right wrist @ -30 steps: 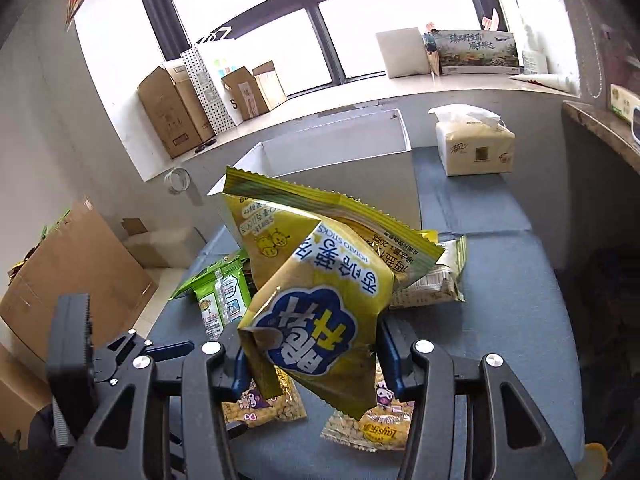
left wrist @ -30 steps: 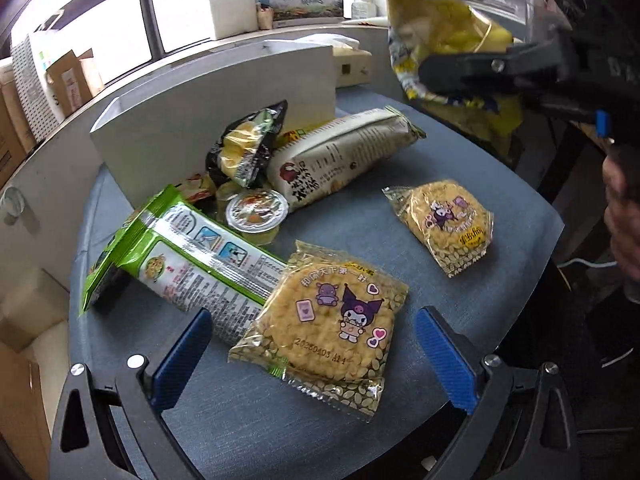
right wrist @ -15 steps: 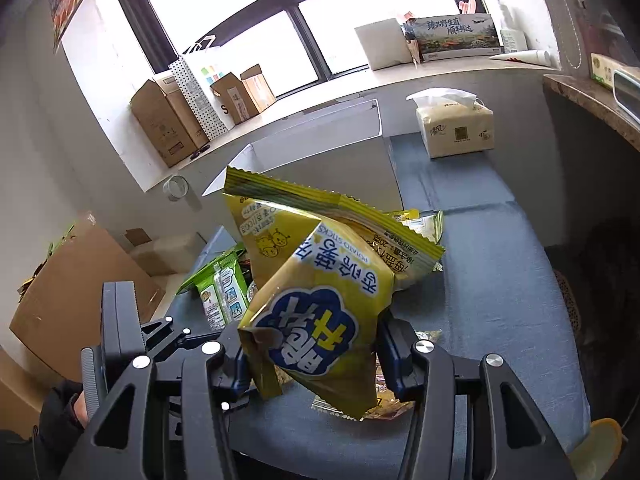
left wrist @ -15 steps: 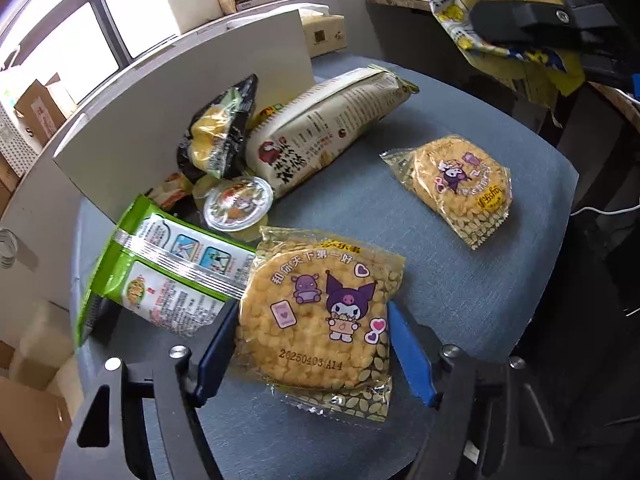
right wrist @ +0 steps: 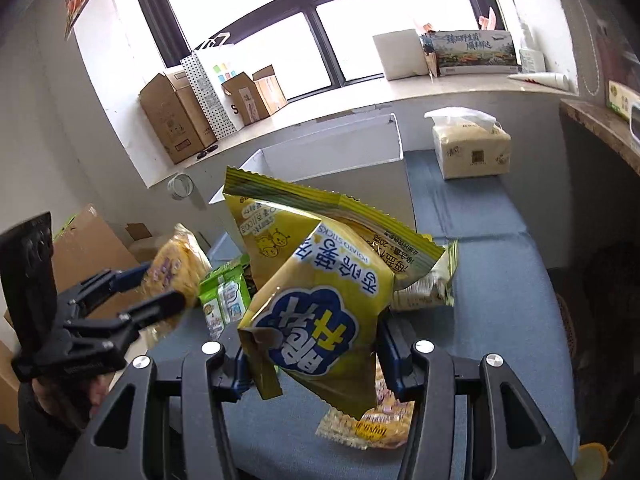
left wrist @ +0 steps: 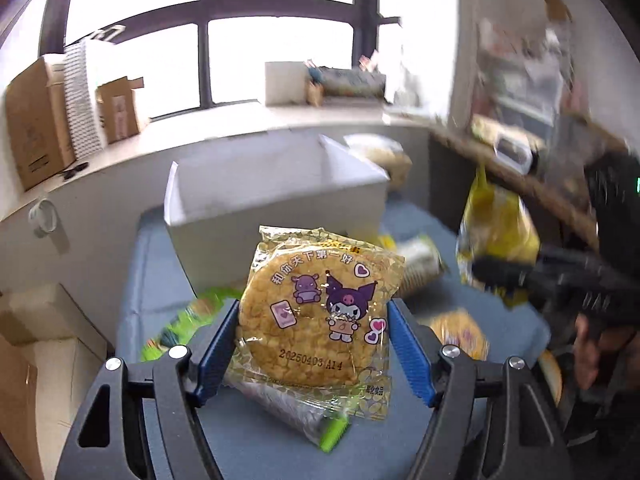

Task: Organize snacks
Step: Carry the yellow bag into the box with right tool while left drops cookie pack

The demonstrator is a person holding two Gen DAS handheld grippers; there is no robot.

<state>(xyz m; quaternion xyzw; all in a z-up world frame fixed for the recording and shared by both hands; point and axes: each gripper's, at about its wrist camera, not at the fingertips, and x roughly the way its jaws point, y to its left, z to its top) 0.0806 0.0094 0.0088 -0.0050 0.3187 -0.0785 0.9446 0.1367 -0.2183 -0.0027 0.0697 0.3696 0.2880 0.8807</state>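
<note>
rice cracker pack (left wrist: 316, 316), centre of left wrist view: date code "20250403 A14", Chinese slogan on top | yellow chip bag (right wrist: 320, 300), centre of right wrist view: "POTATO STICKS", upside down, large Chinese characters on blue cloud | other print too small to read
</note>
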